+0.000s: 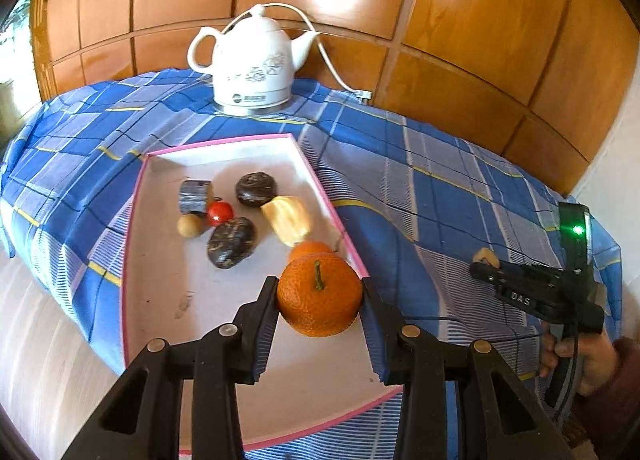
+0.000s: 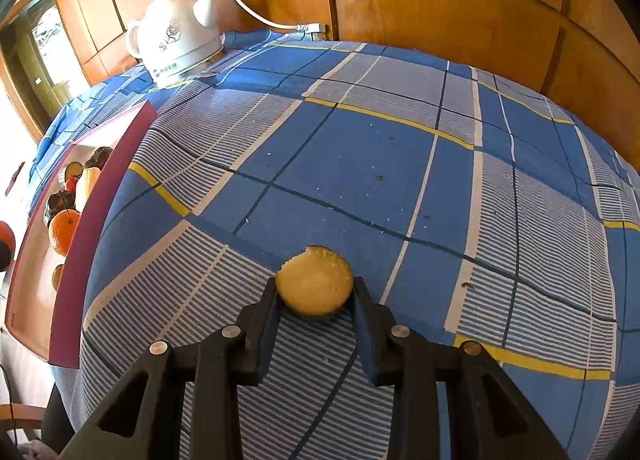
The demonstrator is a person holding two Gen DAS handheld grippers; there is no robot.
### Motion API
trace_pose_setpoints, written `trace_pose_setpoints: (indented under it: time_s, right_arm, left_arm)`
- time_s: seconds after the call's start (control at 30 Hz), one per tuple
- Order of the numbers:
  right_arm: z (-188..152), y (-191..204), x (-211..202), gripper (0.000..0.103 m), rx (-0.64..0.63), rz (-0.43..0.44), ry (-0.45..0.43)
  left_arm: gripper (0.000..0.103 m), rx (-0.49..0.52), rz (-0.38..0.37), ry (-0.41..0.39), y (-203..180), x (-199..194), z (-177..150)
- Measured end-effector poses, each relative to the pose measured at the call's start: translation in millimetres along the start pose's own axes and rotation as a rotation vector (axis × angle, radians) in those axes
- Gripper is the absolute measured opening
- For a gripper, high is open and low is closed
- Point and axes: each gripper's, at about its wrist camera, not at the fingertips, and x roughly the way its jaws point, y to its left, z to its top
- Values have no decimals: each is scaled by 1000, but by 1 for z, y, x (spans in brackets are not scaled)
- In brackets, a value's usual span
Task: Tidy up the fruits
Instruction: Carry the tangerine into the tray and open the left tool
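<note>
1. From the left wrist: the left gripper (image 1: 320, 296) has its jaws pressed against both sides of an orange (image 1: 319, 294), held over the near right corner of the pink-rimmed tray (image 1: 160, 300). A second orange (image 1: 309, 250) lies just behind it in the tray, with two dark lumps, a small red fruit (image 1: 219, 213) and a pale yellow piece. A white kettle (image 1: 251, 65) stands at the back of the blue checked cloth (image 1: 420, 187). At the right a hand (image 1: 580, 360) holds the other tool.

2. From the right wrist: the right gripper (image 2: 315, 294) is narrowed onto a round yellow biscuit-like piece (image 2: 315, 284), low over the cloth, well right of the tray (image 2: 64, 300).
</note>
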Motion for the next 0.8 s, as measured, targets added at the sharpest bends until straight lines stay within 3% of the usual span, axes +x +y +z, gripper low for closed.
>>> trace_pose_setpoints:
  time_s: [0.3,0.53,0.8]
  right_arm:
    - [-1,1,-2,34,-9,-5,-11]
    - [-1,3,-2,34,-11,-8,-14]
    - [-2,1,-2,34,-6,-6,-18]
  left_arm:
    - [40,-44,45,-2,23,1,0]
    - [40,-181,94,2,74,-1,2]
    - [40,-241,118,44,93,15,-2]
